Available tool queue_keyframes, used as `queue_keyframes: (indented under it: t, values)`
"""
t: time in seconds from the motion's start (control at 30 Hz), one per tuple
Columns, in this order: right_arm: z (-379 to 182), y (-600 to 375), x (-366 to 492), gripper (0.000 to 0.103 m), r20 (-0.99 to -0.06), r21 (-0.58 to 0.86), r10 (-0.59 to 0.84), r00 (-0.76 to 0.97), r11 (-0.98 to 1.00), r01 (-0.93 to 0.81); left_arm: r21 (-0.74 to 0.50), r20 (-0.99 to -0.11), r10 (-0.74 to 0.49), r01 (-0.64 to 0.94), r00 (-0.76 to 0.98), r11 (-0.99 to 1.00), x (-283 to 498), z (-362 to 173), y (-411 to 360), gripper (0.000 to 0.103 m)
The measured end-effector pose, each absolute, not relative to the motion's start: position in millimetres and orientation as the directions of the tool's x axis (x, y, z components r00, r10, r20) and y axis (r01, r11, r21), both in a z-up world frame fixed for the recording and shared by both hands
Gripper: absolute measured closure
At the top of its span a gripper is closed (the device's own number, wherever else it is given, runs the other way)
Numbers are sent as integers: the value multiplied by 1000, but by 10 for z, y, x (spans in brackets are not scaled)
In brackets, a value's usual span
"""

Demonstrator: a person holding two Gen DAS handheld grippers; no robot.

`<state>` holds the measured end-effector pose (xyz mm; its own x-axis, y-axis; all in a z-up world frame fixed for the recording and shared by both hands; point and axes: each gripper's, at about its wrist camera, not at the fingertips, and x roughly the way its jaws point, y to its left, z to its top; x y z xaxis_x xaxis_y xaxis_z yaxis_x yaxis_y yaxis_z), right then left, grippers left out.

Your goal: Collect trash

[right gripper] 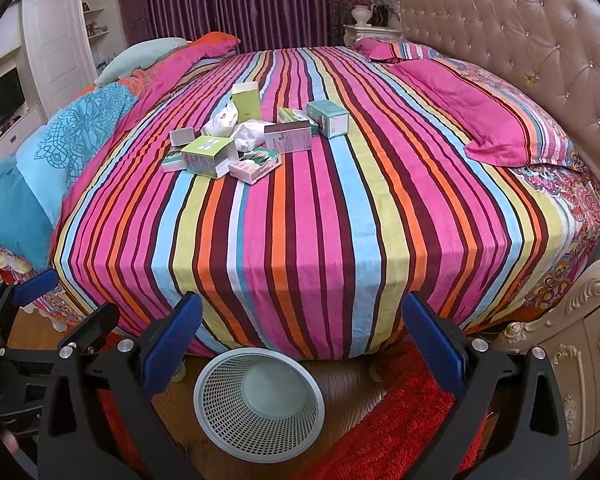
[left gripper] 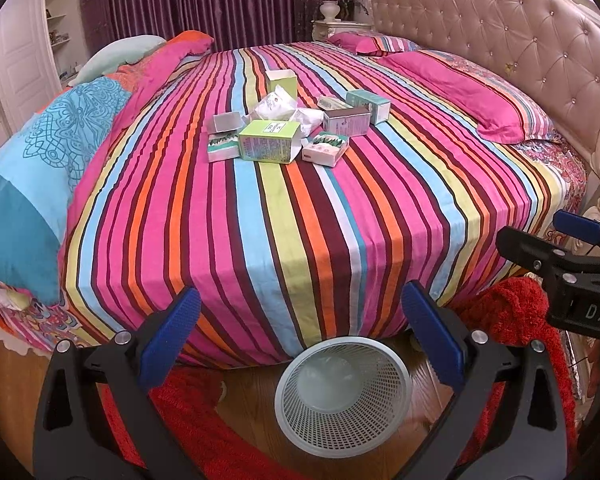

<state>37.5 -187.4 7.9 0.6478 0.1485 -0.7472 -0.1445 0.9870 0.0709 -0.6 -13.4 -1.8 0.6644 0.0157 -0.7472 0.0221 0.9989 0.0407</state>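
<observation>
A pile of trash lies in the middle of the striped bed [left gripper: 300, 216]: several small cartons, among them a green box [left gripper: 267, 141] and a teal box [left gripper: 369, 105], and crumpled white wrappers [left gripper: 278, 107]. The same green box [right gripper: 206, 154] and teal box [right gripper: 327, 117] show in the right wrist view. A pale mesh waste basket [left gripper: 343, 396] [right gripper: 259, 403] stands empty on the floor at the bed's near edge. My left gripper [left gripper: 300, 336] and right gripper [right gripper: 302, 336] are both open and empty, held above the basket, well short of the trash.
Pink pillows [left gripper: 472, 88] lie by the tufted headboard [left gripper: 500, 20] on the right. A folded blue and pink quilt [left gripper: 60, 140] lies along the bed's left side. A red rug [right gripper: 400, 420] covers the wooden floor. A white carved nightstand [right gripper: 580, 340] stands at right.
</observation>
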Motion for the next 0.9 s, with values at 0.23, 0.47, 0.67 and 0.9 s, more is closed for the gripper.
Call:
queue_keyframes:
  t: [0.23,0.47,0.67,0.9]
  values:
    - [78,-1879,381,7,-748,70,146,647,987,-142,41,-747,16,22,664,999,-6,-16,-128,5]
    - [76,-1860,377,7,-749,65,146,646,987,-148,42,-748,18,21,664,999,-1,-10,-127,5]
    - [66,-1853,374,7,-751,65,147,644,987,-149,43,-748,18,21,664,999,3,-9,-123,5]
    - [68,-1853,361,7,-749,63,148,646,986,-153,35,-748,16,16,664,999,4,-5,-96,5]
